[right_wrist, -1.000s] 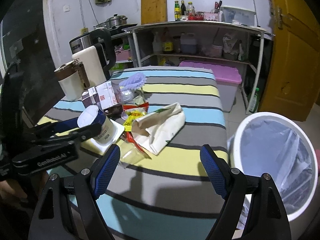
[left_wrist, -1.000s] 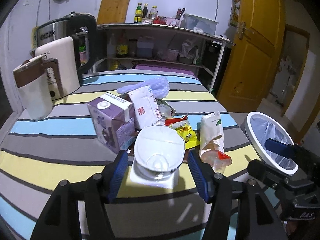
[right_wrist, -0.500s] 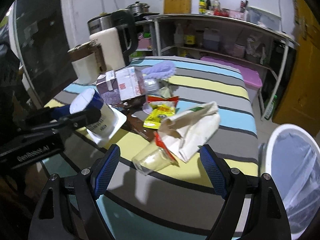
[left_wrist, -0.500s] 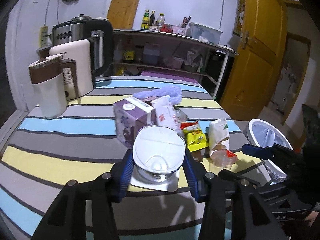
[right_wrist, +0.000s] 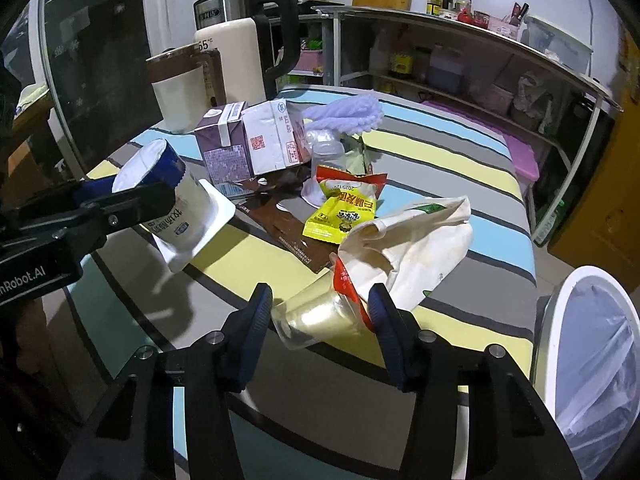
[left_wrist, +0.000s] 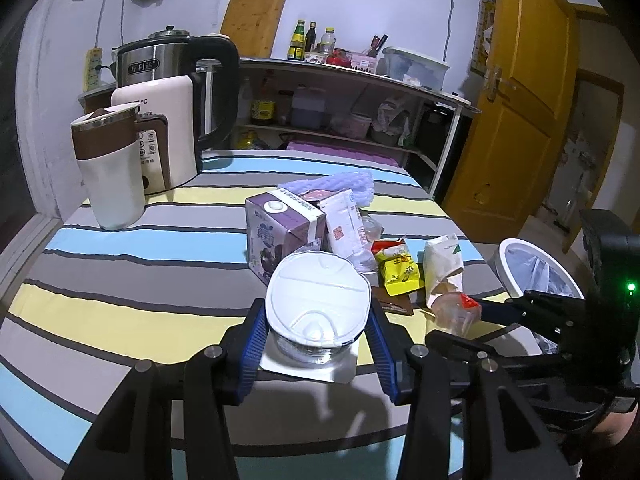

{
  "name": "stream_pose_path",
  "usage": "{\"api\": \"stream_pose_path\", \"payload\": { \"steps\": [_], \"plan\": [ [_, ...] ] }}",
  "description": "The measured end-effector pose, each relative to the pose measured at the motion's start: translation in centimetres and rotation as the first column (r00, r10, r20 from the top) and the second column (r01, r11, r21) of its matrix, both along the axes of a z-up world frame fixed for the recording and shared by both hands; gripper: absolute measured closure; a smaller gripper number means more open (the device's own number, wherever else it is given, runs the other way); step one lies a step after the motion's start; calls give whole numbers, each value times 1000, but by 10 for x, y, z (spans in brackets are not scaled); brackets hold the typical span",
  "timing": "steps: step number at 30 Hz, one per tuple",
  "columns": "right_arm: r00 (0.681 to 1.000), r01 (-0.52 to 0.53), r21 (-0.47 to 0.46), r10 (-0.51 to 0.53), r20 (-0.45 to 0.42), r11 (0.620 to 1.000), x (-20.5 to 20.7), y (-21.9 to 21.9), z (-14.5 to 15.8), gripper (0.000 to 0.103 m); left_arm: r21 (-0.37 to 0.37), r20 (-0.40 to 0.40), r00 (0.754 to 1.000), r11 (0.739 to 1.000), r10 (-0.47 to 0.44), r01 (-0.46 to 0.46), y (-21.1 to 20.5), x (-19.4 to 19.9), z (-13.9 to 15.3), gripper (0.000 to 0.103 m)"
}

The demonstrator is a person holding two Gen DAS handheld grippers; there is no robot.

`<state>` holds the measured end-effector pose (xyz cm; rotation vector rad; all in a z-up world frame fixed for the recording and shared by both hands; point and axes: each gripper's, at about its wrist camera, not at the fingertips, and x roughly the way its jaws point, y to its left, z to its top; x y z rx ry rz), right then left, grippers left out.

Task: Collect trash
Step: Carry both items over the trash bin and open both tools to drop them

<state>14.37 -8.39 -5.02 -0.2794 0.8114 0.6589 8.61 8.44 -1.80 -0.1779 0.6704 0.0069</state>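
Now left gripper [left_wrist: 317, 342] is clamped on yogurt cup [left_wrist: 318, 304], lower centre of left-wrist view. Right gripper [right_wrist: 320, 318] jaws, just closing, straddle clear plastic cup [right_wrist: 316, 318] at bottom centre; contact unclear. Trash bin [right_wrist: 576, 344] lower right.

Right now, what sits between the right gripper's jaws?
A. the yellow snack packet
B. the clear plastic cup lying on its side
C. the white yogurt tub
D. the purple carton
B. In the right wrist view the clear plastic cup lies on its side between the right gripper's jaws, which have just been closing on it; the white yogurt tub is in the left gripper.
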Motion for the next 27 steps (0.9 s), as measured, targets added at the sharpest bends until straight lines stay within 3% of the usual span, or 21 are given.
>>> {"api": "stream_pose_path", "payload": {
  "steps": [7,15,21,27],
  "plan": [
    [1000,23,56,-23,-1,998,-6,-14,12,52,2,9,1000,1000,-20,20,-11,-4,7,54],
    [991,131,107,-134,20,986,-12,-61,29,52,8,31,992,992,-123,122,-53,7,23,54],
    [957,284,135,-289,19,949,-11,-120,37,52,10,53,970,971,-238,238,-100,26,34,54],
    [910,410,142,-415,9,901,-10,-174,36,52,6,65,931,933,-359,359,-155,46,41,54]
  ]
}}
